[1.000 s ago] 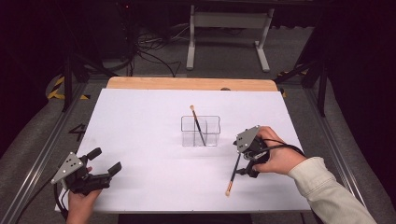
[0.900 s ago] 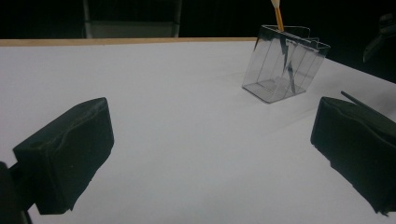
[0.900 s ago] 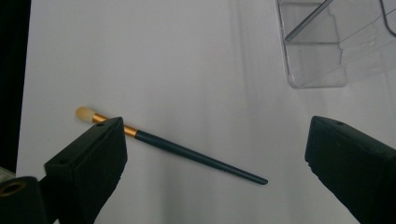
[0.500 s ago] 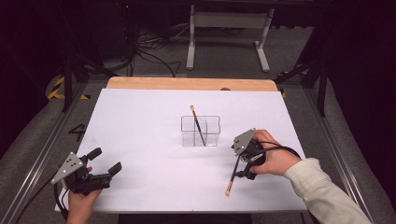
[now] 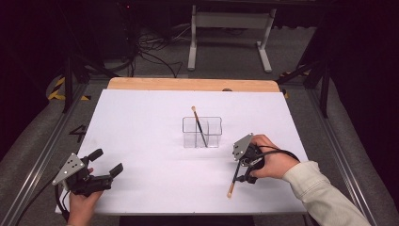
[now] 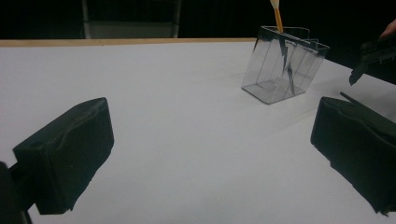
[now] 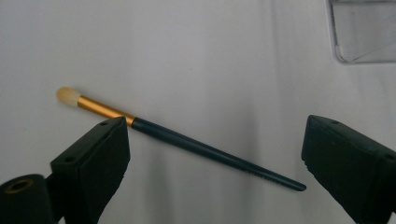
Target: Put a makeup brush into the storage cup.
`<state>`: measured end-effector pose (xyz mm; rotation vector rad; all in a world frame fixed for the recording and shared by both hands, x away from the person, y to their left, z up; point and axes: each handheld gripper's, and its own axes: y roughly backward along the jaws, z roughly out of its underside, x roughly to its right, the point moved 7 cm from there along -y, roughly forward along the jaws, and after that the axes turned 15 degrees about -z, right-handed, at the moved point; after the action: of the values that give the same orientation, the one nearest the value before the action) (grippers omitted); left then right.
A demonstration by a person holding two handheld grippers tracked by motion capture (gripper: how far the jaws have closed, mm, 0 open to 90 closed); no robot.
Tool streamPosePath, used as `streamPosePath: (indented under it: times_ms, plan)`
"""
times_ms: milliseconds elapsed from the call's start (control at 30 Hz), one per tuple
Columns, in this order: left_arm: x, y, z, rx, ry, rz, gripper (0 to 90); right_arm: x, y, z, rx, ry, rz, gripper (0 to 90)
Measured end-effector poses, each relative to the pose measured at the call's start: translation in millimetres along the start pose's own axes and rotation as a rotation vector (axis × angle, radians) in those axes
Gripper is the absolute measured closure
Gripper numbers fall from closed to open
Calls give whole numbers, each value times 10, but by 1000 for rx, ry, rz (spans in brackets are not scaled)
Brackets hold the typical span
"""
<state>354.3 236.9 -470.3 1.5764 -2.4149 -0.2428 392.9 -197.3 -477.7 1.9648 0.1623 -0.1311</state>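
Brush [image 7: 177, 140] flat on surface [image 5: 141, 132], between wide-spread jaws of right gripper [image 7: 215, 158], ungrasped. Left gripper [image 6: 210, 154] likewise agape, empty; clear holder [image 6: 284, 65] well beyond.

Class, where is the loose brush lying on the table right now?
In the high view the brush lies flat on the white table, near its front right, under the open right gripper and nearer the person than the clear holder.
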Motion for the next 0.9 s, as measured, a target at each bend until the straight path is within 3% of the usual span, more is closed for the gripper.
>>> streamPosePath:
  times_ms: [333, 600, 900]
  plan:
    - [-3, 0, 2, -2, 2, -3, 3, 2, -84, 43, -34, 1, -37, 143]
    - [5, -3, 2, 1, 0, -3, 3, -14, -115, 68, -63, 6, -67, 273]
    - [3, -3, 3, 0, -1, -4, 3, 3, -143, 98, -96, 16, -70, 324]
